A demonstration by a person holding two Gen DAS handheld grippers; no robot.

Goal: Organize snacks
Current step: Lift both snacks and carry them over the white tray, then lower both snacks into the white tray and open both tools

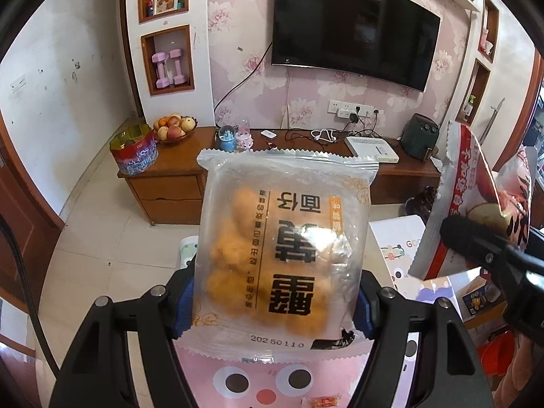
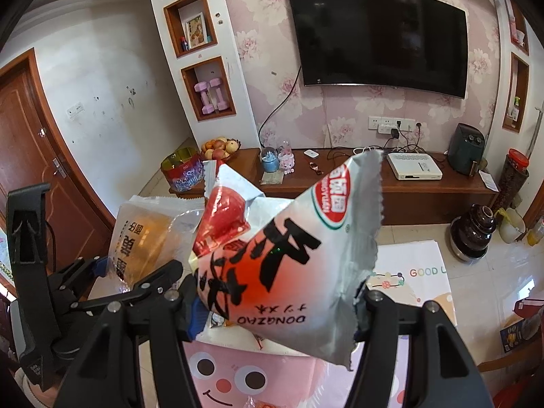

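Both packets are lifted clear of the pink box below. The left gripper is clamped on the clear bag near its lower end, the bag standing upright between the fingers. The right gripper is clamped on the red packet, which leans left. Judgement: lower each slowly, keeping the packets apart, and release only once seated.
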